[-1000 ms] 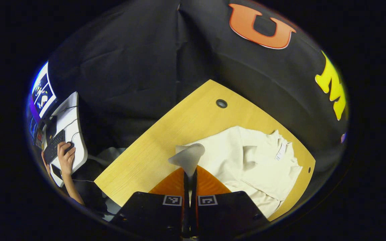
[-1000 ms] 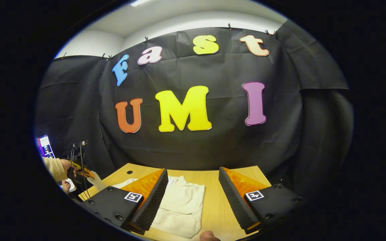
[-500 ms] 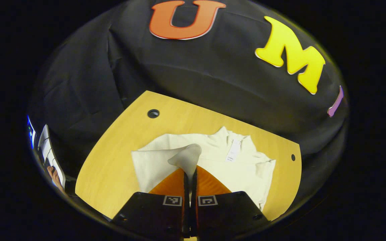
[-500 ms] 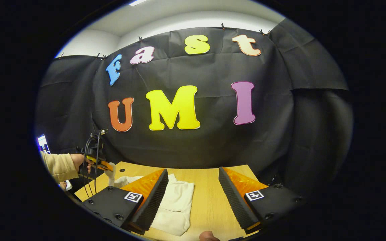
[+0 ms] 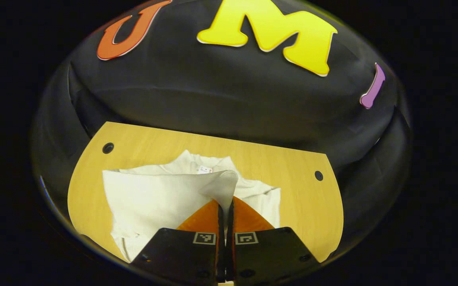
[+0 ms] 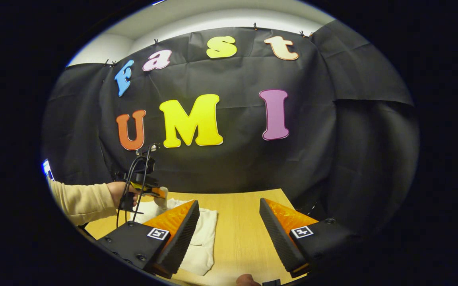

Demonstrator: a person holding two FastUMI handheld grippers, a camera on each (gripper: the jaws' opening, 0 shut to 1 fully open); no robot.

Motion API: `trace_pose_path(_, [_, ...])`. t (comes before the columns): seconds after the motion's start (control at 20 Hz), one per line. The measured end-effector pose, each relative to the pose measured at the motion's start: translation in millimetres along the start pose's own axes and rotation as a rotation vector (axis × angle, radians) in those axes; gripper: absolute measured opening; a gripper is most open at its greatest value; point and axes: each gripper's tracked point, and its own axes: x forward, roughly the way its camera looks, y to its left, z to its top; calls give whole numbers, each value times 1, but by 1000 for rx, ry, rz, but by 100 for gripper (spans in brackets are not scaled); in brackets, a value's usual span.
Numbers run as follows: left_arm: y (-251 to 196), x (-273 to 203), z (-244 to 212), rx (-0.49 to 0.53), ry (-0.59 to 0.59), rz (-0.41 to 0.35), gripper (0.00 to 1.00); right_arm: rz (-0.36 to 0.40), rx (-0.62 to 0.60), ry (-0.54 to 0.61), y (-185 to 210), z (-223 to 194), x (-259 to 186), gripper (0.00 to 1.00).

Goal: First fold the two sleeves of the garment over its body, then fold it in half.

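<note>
The table [image 5: 292,167] is yellow wood. My shirt [image 5: 149,198] lies on it, soft and floppy. My left claw [image 5: 225,206] is pinched tight on its sleeve [image 5: 223,186], up over the shirt. My right claw [image 6: 229,222] stays wide apart beside the shirt.

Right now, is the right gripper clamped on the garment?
No: in the right gripper view the right gripper stands wide open above the table, holding nothing.

**Colours**
Garment [image 5: 153,198]: cream-white, plain, small white label at the collar. Table [image 5: 292,190] under it: light yellow wood grain, two dark holes. Sleeve [image 6: 80,198] left of the table: pale beige.
</note>
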Motion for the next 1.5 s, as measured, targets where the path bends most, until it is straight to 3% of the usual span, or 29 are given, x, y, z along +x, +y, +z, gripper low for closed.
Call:
trace_pose_path(0.2, [-35,27,-28,13,71,-17,4,-42,5,23,-18,-8,-3,95])
trace_pose_path(0.25, [-40,31,-32,21,80,-13,11,-52,9,28,-22,-10,-3,95])
trace_pose_path(0.3, [-43,35,-37,30,89,-7,4,-61,9,35,-25,-13,-2,95])
trace_pose_path(0.55, [-57,60,-56,34,135,-30,7,-96,-3,67,-39,-25,-5,95])
trace_pose_path(0.65, [-70,47,-61,18,145,-60,12,-108,-1,79,-44,-28,-4,95])
trace_pose_path(0.75, [-73,44,-59,-3,134,-74,23,-116,2,88,-46,-30,-3,95])
trace_pose_path(0.85, [-72,40,-55,-13,111,-83,58,-128,-16,90,-45,-30,0,95])
trace_pose_path(0.95, [-66,33,-51,-17,84,-89,79,-123,-21,80,-39,-24,2,95])
trace_pose_path(1.0, [-62,28,-53,-30,79,-90,99,-121,-22,75,-35,-22,3,95])
trace_pose_path(1.05, [-58,18,-52,-40,77,-97,95,-118,-25,73,-32,-22,5,95])
trace_pose_path(1.15, [-45,1,-43,-38,27,-91,98,-107,-32,66,-21,-21,9,95])
trace_pose_path(1.5, [28,-107,19,101,-337,-14,99,-39,-60,66,37,-33,20,95])
